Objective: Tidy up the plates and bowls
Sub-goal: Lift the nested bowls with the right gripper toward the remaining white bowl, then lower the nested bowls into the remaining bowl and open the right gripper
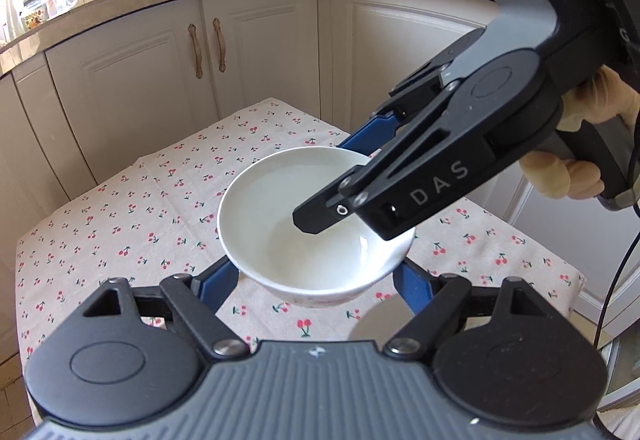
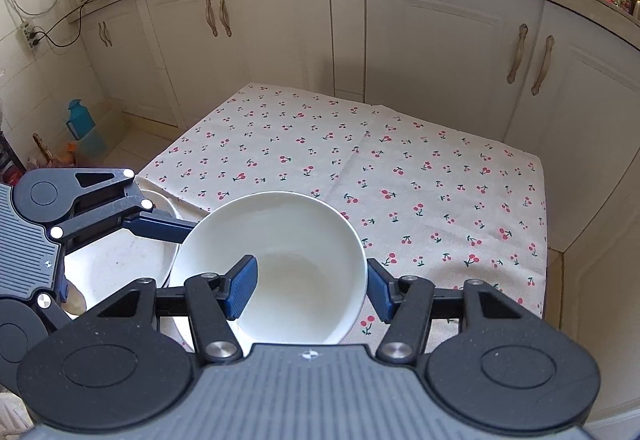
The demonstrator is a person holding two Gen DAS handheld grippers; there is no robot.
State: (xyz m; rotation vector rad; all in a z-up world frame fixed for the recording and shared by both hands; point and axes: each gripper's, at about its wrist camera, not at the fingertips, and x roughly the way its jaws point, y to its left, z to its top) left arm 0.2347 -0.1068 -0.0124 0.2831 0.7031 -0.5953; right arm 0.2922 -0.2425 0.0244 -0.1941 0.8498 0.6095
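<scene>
Nearest my lens, the left gripper (image 1: 316, 280) pinches a white bowl (image 1: 304, 224) across its sides, both blue pads against the outer wall. I see my right gripper (image 2: 312, 288) pinching the bowl's (image 2: 276, 240) rim, one pad inside, one outside. Bowl hangs above the cherry-print tablecloth (image 2: 400, 168), near its front-left corner, beside a white plate (image 2: 116, 264).

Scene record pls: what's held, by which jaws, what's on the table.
held: white bowl, looks raised off the cloth
left gripper: jaws span the bowl's outside
right gripper: jaws pinch the bowl's wall, one finger inside, one outside
table: cherry-print tablecloth
other dishes: white plate below the left gripper
</scene>
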